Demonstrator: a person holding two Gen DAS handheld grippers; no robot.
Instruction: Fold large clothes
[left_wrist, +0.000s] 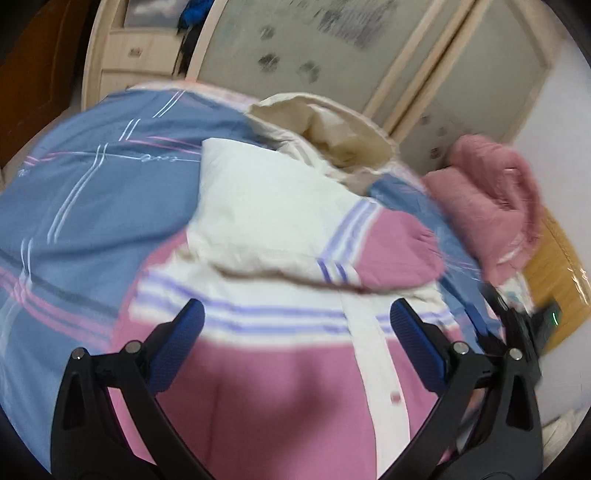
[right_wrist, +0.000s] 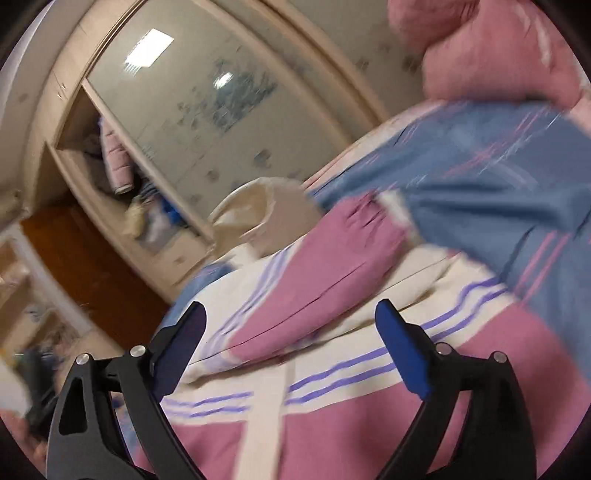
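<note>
Looking along my left tool (left_wrist: 297, 314), I see both blue-padded jaws spread wide with nothing between them, hanging over the pink and cream jacket (left_wrist: 280, 387) that lies on the bed (left_wrist: 85, 192). My right tool (right_wrist: 290, 314) stands just as wide and grips nothing; the same jacket (right_wrist: 332, 417) lies below it. The garment lies front up across the blue striped bedcover, its cream placket (left_wrist: 384, 380) running down the middle with one small pink button on it, and purple stripes crossing the cream chest band. One sleeve (left_wrist: 391, 251) is folded over the chest, its pink gathered cuff pointing toward the right in the left view. The cream hood (left_wrist: 258, 206) lies flat above the chest. Beyond it sits a beige quilted garment (left_wrist: 332, 129) with its lining open, and further right a bundled pink padded garment (left_wrist: 491, 199) rests on the bed's far corner. As for containers, the open wardrobe compartment (right_wrist: 122, 177) in the right view holds a hanging pale pink puffer coat (right_wrist: 116, 162) and a heap of mixed cloth at its bottom; I cannot tell the pieces apart. Frosted sliding doors (left_wrist: 332, 48) close the rest of the wardrobe. Both views are motion-blurred.
</note>
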